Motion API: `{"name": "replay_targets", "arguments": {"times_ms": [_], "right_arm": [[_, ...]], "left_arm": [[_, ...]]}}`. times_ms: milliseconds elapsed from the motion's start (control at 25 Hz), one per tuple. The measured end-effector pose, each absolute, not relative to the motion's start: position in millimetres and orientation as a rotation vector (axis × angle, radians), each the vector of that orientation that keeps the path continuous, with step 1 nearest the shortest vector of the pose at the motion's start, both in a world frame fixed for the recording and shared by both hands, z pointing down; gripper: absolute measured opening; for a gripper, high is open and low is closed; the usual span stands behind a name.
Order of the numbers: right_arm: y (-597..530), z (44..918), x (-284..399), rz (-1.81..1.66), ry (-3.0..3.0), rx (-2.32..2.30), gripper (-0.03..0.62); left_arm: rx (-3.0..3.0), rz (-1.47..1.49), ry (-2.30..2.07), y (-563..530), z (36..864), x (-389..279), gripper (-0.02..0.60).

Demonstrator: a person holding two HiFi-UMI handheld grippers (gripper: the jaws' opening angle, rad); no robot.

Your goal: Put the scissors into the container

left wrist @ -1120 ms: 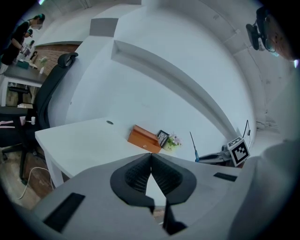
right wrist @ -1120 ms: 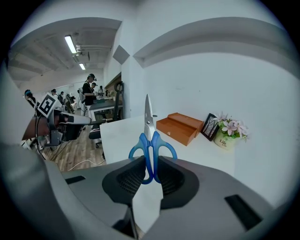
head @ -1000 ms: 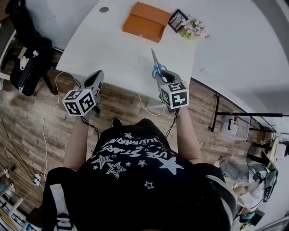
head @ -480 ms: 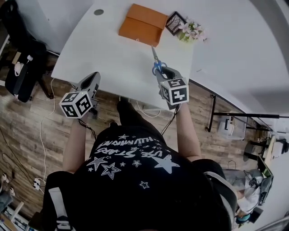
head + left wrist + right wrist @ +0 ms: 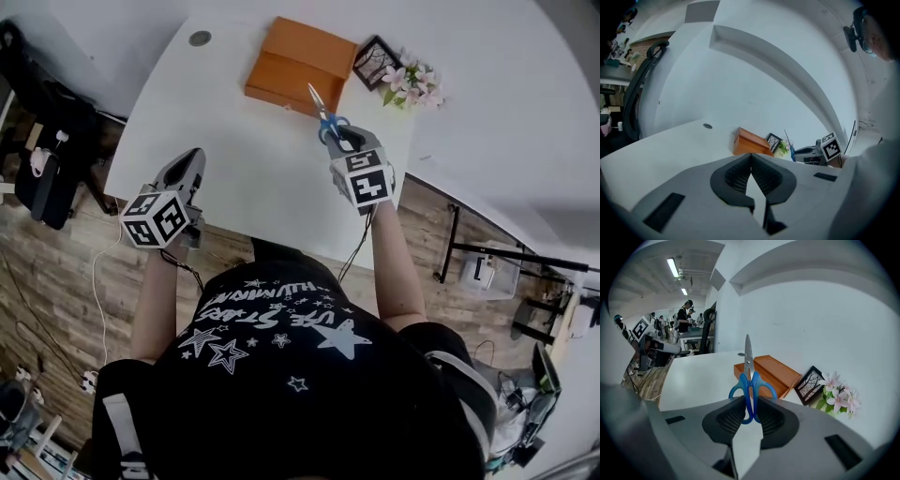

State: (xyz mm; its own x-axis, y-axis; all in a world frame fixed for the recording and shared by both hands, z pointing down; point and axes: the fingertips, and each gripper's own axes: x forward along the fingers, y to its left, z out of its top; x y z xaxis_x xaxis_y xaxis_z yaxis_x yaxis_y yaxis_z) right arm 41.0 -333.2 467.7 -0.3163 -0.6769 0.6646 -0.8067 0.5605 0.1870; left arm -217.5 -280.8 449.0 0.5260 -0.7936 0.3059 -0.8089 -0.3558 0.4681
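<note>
Blue-handled scissors [image 5: 325, 116] [image 5: 750, 383] stick out of my right gripper [image 5: 342, 139] [image 5: 751, 413], which is shut on their handles, blades pointing ahead toward the orange container [image 5: 298, 62] [image 5: 769, 372]. In the head view the blade tips hang just over the container's near right edge. My left gripper [image 5: 186, 169] [image 5: 751, 172] is shut with nothing in it, held at the near left edge of the white table [image 5: 244, 150]. The left gripper view also shows the orange container [image 5: 750, 144] and the right gripper [image 5: 811, 153] far off to the right.
A small framed picture [image 5: 374, 62] [image 5: 811, 384] and pink flowers [image 5: 411, 84] [image 5: 836, 397] sit right of the container. A round cable grommet [image 5: 200, 38] lies at the table's far left. Wooden floor with cables lies below the near edge; people stand in the far background of the right gripper view.
My right gripper has carried the scissors forward across the table, from the near edge up to the orange container. The left gripper has barely shifted.
</note>
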Motion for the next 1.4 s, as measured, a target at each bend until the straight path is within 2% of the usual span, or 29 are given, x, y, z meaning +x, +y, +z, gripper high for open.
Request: {"name": "replay_targets", "arguments": {"times_ms": [640, 1080, 1400], "right_arm": [[-464, 500, 41, 0.085, -1.930, 0.976, 0.100], [-496, 555, 22, 0.093, -1.841, 0.732, 0.100], [-513, 585, 12, -0.032, -1.725, 0.612, 0.100]], "left_arm": [[2.169, 0.110, -1.247, -411, 465, -196, 0.020], [2.107, 0.135, -1.250, -441, 491, -193, 0.020], [2.057, 0.148, -1.253, -449, 513, -196, 0.020]]}}
